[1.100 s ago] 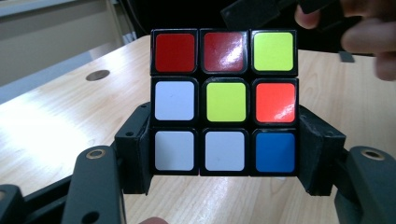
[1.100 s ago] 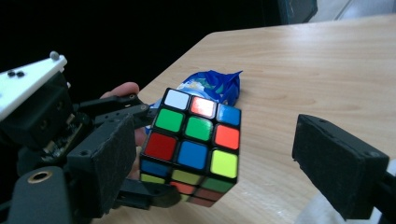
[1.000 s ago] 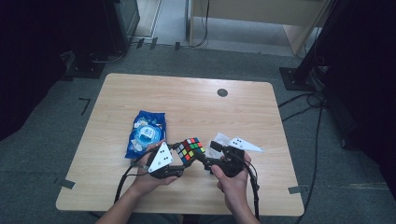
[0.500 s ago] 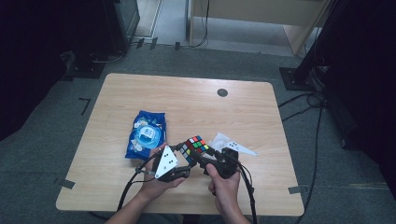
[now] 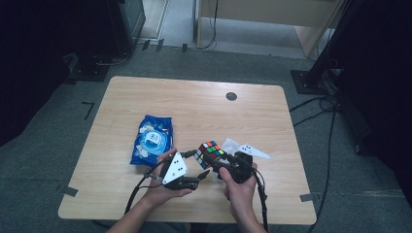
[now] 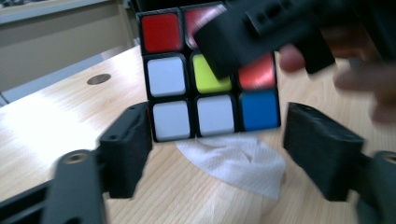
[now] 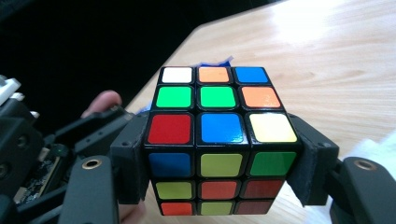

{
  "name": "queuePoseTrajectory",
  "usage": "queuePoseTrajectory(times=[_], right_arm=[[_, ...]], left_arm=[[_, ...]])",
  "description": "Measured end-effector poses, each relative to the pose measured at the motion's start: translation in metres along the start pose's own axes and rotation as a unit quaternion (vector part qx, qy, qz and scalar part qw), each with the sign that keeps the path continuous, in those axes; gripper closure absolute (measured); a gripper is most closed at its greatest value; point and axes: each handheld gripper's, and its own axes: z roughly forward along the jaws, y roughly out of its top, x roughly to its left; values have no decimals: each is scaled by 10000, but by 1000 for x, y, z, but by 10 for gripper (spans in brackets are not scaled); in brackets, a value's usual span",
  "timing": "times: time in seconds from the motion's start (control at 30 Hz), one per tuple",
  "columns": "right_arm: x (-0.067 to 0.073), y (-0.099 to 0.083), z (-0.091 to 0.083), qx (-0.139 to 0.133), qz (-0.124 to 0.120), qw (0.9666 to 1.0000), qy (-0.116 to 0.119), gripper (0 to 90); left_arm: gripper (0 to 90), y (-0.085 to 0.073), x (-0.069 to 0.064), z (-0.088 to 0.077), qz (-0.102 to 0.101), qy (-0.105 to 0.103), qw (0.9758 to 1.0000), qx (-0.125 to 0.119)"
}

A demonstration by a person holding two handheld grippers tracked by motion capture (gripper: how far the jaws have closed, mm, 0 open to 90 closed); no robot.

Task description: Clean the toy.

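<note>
Cube (image 7: 219, 140) is off the table (image 5: 204, 104), above its near edge, clamped on both sides by the right gripper (image 7: 219, 161), whose jaws just closed in. Left gripper (image 6: 233, 154) jaws just widened, flanking the cube's lower row, apparently clear of it. White tissue (image 6: 238, 163) lies beneath, blue packet (image 5: 153, 141) to the left.

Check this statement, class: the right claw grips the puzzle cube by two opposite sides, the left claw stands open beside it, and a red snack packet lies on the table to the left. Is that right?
One detail is wrong: the snack packet is blue, not red, as the high view shows. The rest holds: the right claw grips the puzzle cube by two opposite sides, and the left claw, whose jaws have just been opening, stands open beside it.
</note>
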Motion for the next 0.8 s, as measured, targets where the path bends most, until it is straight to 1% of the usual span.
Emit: queuePoseTrajectory(times=[0.03,0.07,0.1,0.13,0.17,0.23,0.27,0.3,0.4,0.47,0.5,0.6,0.7,0.73,0.77,0.8], right_arm=[[-2,3,-2,18,-36,10000,-52,344],[-4,7,-5,106,-69,9999,-112,344],[-6,11,-7,183,-117,9997,-124,344],[-9,16,-9,308,-157,9993,-142,344],[-11,21,-11,483,-192,9986,-118,344],[-15,29,-14,791,-183,9967,-29,344],[-17,32,-16,896,-199,9958,16,344],[-19,36,-19,983,-143,9951,13,344],[-21,40,-20,1200,-68,9927,28,344],[-20,41,-19,1284,-114,9917,-19,343],[-19,41,-19,1332,-127,9910,-36,344],[-17,41,-17,1485,-108,9888,11,344],[-14,41,-14,1634,-147,9865,6,344],[-12,40,-13,1716,-159,9850,3,343],[-12,40,-12,1750,-181,9844,-8,343],[-10,40,-11,1802,-190,9834,-19,343]], left_arm=[[175,0,1,0,13,-5,10000,-1],[164,0,2,0,58,21,10000,16],[147,0,3,-1,135,60,9999,43],[138,1,4,-1,215,60,9997,63],[137,1,4,-1,318,101,9994,95],[137,2,5,-1,506,165,9985,151],[137,3,4,1,652,202,9975,191],[137,3,3,1,717,213,9970,210],[138,6,0,4,1011,252,9942,279],[139,8,-1,6,1125,266,9928,304],[139,10,-2,8,1223,233,9917,323],[139,16,-6,12,1587,264,9862,382],[141,20,-6,16,1783,246,9828,413],[142,21,-7,16,1835,248,9819,403],[144,23,-8,17,1953,245,9795,420],[145,23,-8,17,2010,233,9784,434]])
